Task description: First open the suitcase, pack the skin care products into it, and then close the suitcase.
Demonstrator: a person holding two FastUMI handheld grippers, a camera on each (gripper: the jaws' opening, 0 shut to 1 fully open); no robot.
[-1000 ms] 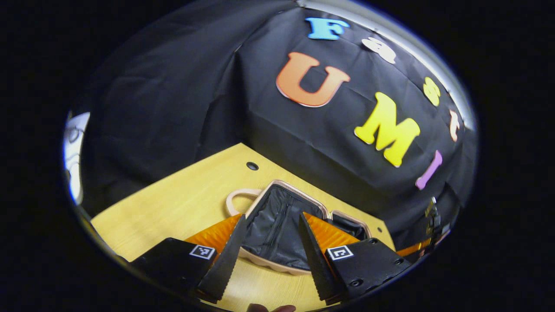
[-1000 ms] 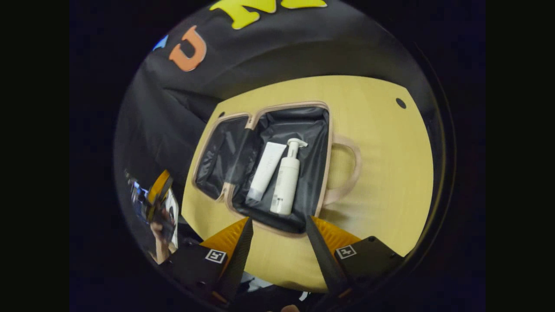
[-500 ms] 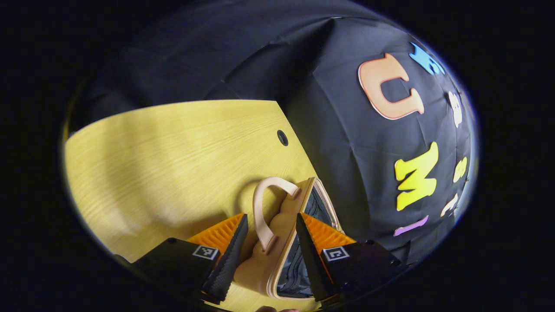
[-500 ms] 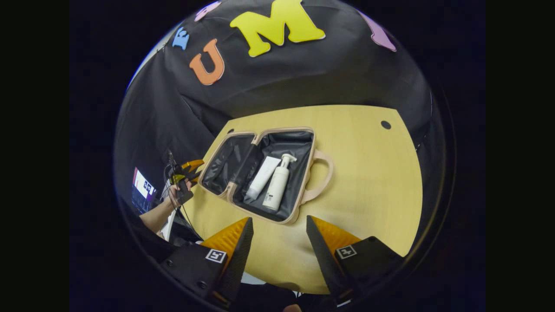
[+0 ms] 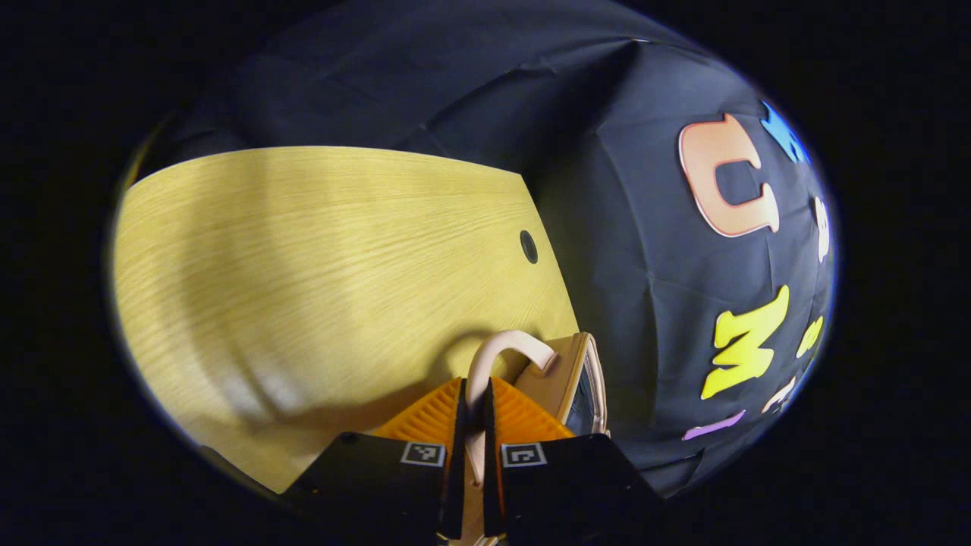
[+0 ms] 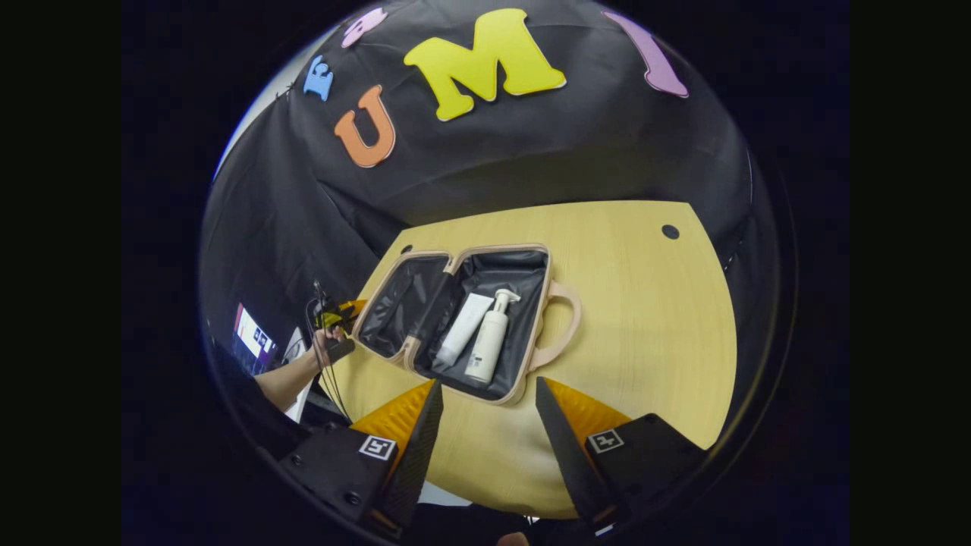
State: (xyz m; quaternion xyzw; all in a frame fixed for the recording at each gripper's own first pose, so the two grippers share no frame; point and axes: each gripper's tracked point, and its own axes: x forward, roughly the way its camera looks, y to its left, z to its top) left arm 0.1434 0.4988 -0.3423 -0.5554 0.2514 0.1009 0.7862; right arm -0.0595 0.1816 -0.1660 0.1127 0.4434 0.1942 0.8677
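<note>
The pink suitcase (image 6: 533,326) lies open on the wooden table (image 6: 645,326), black lining up. A white tube (image 6: 464,339) and a white pump bottle (image 6: 489,345) lie side by side in its right half, which has a handle (image 6: 569,326). The left half holds nothing. My left gripper (image 5: 470,390) is shut on a pink handle (image 5: 504,345) of the suitcase shell (image 5: 565,371). In the right gripper view the left gripper (image 6: 337,312) sits at the left half's outer edge, in a hand (image 6: 322,350). My right gripper (image 6: 485,394) hangs open above the table's near edge, holding nothing.
A round cable hole (image 6: 670,231) marks the table's far right corner; a round hole (image 5: 529,246) also pierces the tabletop (image 5: 303,250) near its edge. A lit screen (image 6: 254,337) glows beyond the table's left side. Black cloth walls stand behind the table.
My left gripper swung to the suitcase's outer side and its fingers closed on the pink handle. The right gripper drew back slightly, so the suitcase looks smaller.
</note>
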